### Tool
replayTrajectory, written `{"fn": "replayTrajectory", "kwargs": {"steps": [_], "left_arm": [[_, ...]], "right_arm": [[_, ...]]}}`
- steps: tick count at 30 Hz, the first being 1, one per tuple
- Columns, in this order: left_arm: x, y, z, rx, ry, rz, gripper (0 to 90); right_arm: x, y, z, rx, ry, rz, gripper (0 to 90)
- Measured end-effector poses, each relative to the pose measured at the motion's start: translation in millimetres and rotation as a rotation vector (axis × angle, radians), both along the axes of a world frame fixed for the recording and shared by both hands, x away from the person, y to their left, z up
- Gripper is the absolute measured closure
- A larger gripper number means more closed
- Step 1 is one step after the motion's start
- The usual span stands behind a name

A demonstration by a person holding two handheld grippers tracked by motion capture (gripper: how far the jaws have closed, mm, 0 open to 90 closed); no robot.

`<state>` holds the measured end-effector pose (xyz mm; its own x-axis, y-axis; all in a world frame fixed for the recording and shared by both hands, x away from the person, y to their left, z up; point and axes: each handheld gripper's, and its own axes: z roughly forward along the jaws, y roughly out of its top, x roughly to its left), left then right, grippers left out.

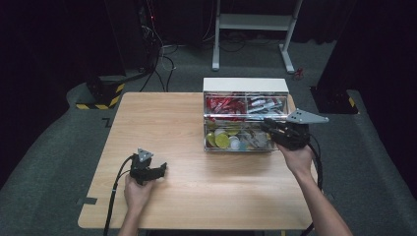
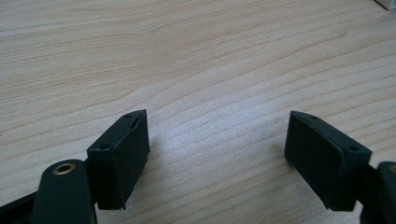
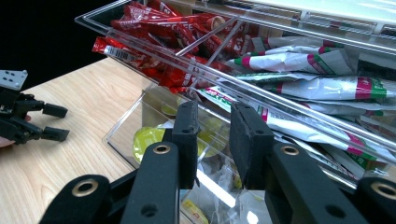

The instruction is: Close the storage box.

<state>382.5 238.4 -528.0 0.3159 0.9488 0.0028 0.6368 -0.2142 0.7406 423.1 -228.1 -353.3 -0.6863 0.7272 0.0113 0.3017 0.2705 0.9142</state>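
Right gripper view looks along the right gripper (image 3: pixel 212 140) at the front of the clear organizer box (image 3: pixel 140 100), its jaws nearly closed with a narrow gap and nothing visibly pinched between them, so the risk is lifting away empty or knocking the box's clear edge. Yellow-lidded cups (image 3: pixel 147 140) lie in the lower compartment just beyond the jaws. Well left of the box, the left gripper (image 2: pixel 217 154) rests over bare table (image 2: pixel 187 56), jaws wide apart and empty.
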Motion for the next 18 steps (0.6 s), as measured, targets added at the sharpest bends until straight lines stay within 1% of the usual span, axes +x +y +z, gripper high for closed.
{"fn": "replayTrajectory", "kwargs": {"steps": [2, 8, 12, 18], "left_arm": [[0.0, 0.0, 0.0, 0.000, 0.000, 0.000, 22.3], [0.0, 0.0, 0.0, 0.000, 0.000, 0.000, 22.4], [-0.1, 0.0, 0.0, 0.000, -0.001, 0.000, 22.5], [-0.1, 0.0, 0.0, 0.000, -0.001, 0.000, 22.5]], "right_arm": [[1.1, 1.2, -0.2, 0.007, 0.004, -0.005, 72.7], [5.5, 4.1, -2.9, -0.003, 0.006, -0.011, 73.8], [5.9, 4.6, -2.5, 0.002, -0.004, -0.021, 74.5], [5.6, 4.6, -1.8, -0.007, -0.014, -0.027, 75.3]]}}
